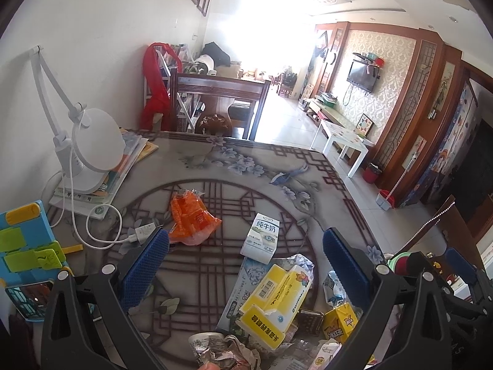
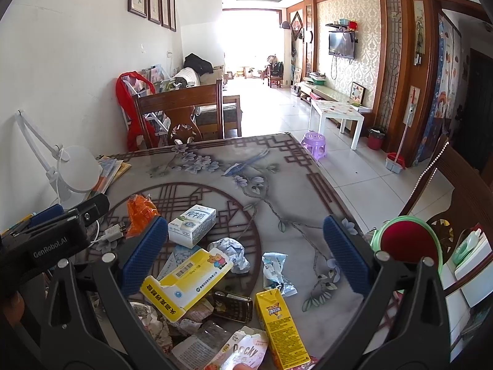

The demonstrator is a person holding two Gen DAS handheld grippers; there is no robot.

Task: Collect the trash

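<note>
Trash lies scattered on a patterned glass-topped table. An orange snack wrapper sits left of a white milk carton. Nearer me lie a torn yellow box, a yellow drink carton, a paper cup and crumpled paper. My left gripper hangs open above this pile, holding nothing. In the right wrist view the same milk carton, yellow box, drink carton, crumpled wrappers and a Pocky packet show. My right gripper is open and empty above them.
A white desk lamp stands on books at the table's left, its cable and plug trailing beside the wrapper. A blue and green holder sits at far left. A wooden chair stands behind the table. A red-and-green round object is at right.
</note>
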